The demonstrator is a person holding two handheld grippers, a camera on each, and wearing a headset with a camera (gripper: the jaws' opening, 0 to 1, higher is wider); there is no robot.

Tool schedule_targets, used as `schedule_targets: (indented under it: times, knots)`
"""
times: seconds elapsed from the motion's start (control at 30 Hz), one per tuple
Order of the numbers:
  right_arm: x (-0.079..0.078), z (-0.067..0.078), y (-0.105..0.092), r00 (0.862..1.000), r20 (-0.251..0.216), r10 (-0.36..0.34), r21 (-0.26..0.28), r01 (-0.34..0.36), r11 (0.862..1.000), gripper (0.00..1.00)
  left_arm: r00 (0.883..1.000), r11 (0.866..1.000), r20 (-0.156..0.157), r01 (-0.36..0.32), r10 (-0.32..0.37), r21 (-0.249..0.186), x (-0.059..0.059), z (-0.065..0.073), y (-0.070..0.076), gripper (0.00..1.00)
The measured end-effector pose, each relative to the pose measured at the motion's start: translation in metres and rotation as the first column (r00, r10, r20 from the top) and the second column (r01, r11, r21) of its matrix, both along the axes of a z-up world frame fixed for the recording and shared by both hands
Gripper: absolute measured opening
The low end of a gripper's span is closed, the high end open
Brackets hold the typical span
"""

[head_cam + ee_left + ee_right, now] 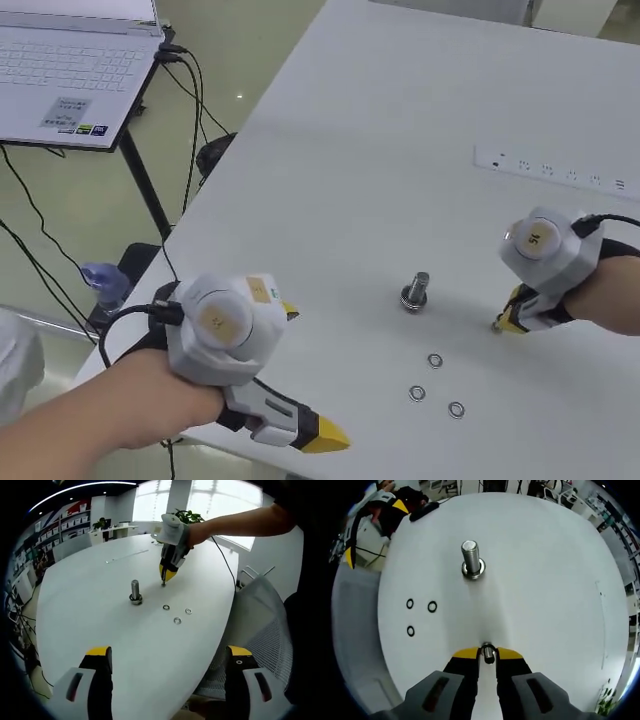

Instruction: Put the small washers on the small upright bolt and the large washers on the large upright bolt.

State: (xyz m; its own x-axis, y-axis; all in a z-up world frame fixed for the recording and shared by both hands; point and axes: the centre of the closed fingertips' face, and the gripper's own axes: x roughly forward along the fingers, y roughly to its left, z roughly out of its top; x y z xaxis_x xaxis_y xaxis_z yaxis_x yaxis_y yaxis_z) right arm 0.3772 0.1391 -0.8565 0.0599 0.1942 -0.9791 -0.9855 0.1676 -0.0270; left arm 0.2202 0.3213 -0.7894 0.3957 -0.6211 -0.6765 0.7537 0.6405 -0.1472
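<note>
**Left to right.** Left tongs [325, 437], spread and empty, hang over the near edge of the table [400, 150], free to fetch. Three small washers [434, 361] lie loose near that edge, close to both bolts. The large bolt [416, 290] stands on its head toward the middle. Right tongs [500, 323] pinch what appears to be the small bolt [487, 653], probably steadying it upright to receive washers.
</note>
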Motion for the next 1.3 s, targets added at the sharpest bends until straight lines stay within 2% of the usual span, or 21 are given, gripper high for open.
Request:
schedule_targets:
  times: [0.43, 0.87, 1.13, 1.3]
  knots:
    - [-0.004, -0.012, 0.001, 0.999, -0.003, 0.032, -0.018, -0.032, 0.999, 0.13, 1.0, 1.0, -0.022, -0.003, 0.003, 0.002, -0.002, -0.006, 0.003, 0.92]
    - [-0.003, -0.011, 0.001, 0.999, 0.006, 0.035, -0.008, -0.035, 0.999, 0.14, 1.0, 1.0, -0.03, 0.005, -0.005, 0.003, -0.005, -0.008, 0.0, 0.91]
    - [-0.006, -0.011, 0.002, 1.0, -0.018, 0.015, -0.003, -0.015, 1.0, 0.14, 1.0, 1.0, -0.027, 0.001, -0.001, -0.001, -0.006, -0.006, 0.001, 0.9]
    - [-0.002, -0.006, 0.004, 1.0, -0.016, 0.006, 0.007, -0.006, 1.0, 0.21, 1.0, 1.0, -0.026, -0.001, 0.001, 0.001, -0.008, -0.005, 0.002, 0.9]
